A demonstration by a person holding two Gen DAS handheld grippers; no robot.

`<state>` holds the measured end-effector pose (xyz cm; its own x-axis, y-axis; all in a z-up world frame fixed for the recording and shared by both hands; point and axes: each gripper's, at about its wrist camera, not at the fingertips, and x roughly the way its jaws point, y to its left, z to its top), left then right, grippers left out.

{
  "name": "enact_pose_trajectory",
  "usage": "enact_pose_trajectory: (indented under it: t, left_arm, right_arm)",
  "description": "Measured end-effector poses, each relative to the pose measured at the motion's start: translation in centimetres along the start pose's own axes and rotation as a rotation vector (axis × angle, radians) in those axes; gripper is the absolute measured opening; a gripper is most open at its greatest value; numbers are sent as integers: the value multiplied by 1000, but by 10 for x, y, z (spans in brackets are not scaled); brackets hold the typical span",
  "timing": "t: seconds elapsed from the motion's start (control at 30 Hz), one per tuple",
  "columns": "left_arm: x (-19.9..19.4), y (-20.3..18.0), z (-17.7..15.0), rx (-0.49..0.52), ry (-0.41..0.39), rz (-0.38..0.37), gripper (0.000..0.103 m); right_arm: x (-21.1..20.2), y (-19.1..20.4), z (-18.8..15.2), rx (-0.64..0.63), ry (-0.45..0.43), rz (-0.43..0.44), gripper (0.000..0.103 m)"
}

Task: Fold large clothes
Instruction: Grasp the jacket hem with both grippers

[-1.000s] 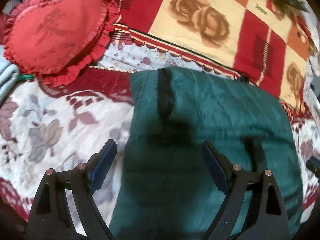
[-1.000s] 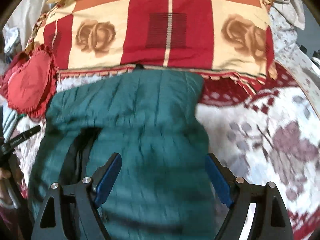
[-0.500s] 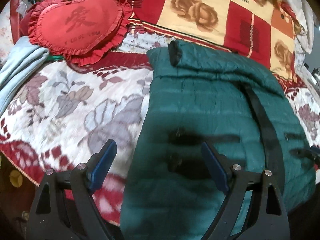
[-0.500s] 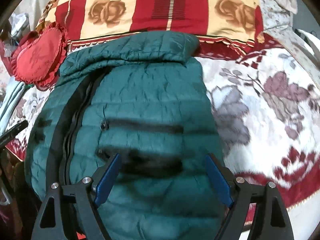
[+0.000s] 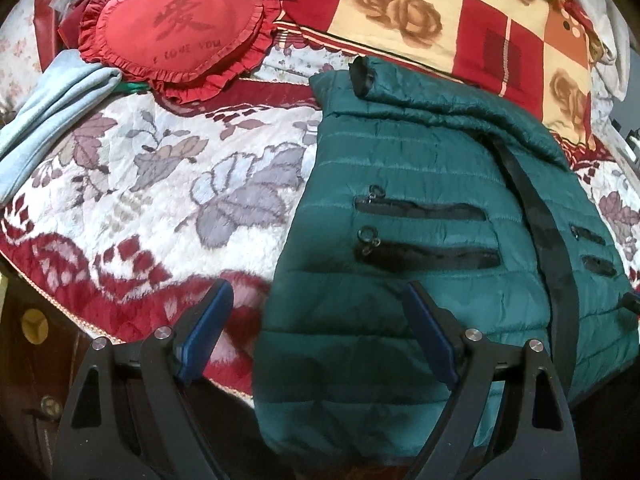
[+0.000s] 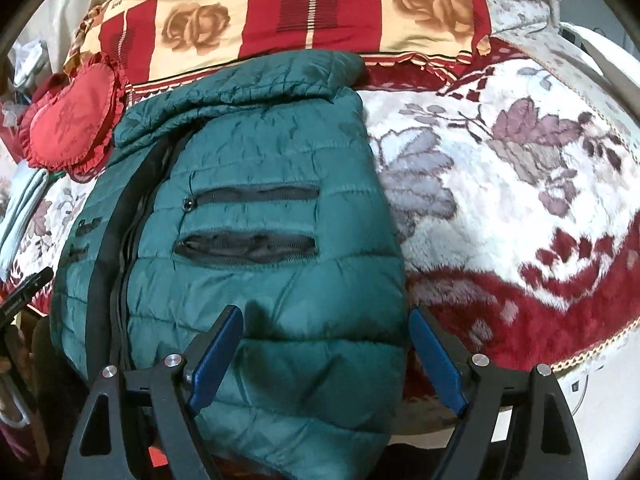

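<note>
A dark green quilted puffer jacket (image 5: 420, 184) lies front up on a floral bed blanket, its sleeves folded across the top and its hem hanging over the near edge. It has a black centre zip and black pocket zips; it also shows in the right wrist view (image 6: 256, 208). My left gripper (image 5: 316, 328) is open and empty, above the jacket's lower left edge. My right gripper (image 6: 328, 344) is open and empty, above the jacket's lower right part near the hem.
A red heart-shaped cushion (image 5: 176, 28) and a folded light blue cloth (image 5: 48, 112) lie at the left. A red and cream rose-patterned quilt (image 6: 304, 12) lies behind the jacket. The white and red floral blanket (image 6: 520, 184) covers the bed.
Both grippers have drawn back toward the near bed edge, so more of the jacket shows, down to its pockets and hem. Both stayed open.
</note>
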<state>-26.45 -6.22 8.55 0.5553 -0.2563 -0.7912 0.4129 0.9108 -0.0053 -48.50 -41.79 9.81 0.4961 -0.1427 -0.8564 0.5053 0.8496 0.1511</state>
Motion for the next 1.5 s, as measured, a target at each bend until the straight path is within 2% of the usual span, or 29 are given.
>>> enact_pose_trajectory:
  t: [0.2, 0.33, 0.43, 0.6, 0.7, 0.8, 0.97, 1.13, 1.27, 1.33, 1.5]
  left_arm:
    - [1, 5, -7, -10, 24, -15, 87]
    - [3, 13, -12, -24, 63, -54, 87]
    - [8, 30, -18, -87, 121, -114, 87]
    - [15, 52, -28, -207, 186, -182, 87]
    - [20, 56, -33, -214, 201, -164, 87]
    - [24, 55, -36, -237, 217, -210, 87]
    - [33, 37, -44, -157, 272, -232, 87]
    - [41, 36, -48, -171, 297, -254, 87]
    - [39, 36, -50, -172, 290, -251, 87]
    - [40, 35, -50, -172, 290, -252, 87]
    - [42, 33, -51, -182, 289, -262, 87]
  right_arm:
    - [4, -4, -8, 9, 24, 1, 83]
    - [4, -6, -14, 10, 45, 10, 83]
    - [3, -9, -18, 12, 60, 24, 87]
    - [8, -10, -23, 25, 99, 65, 88]
    - [11, -6, -25, 16, 128, 106, 88]
    - [13, -3, -26, 15, 143, 125, 88]
    - [12, -5, -24, 41, 150, 165, 88]
    - [19, -10, -25, 68, 174, 171, 87]
    - [14, -5, -25, 56, 149, 182, 71]
    - [13, -2, -26, 39, 141, 178, 67]
    - [15, 1, -25, 9, 148, 181, 65]
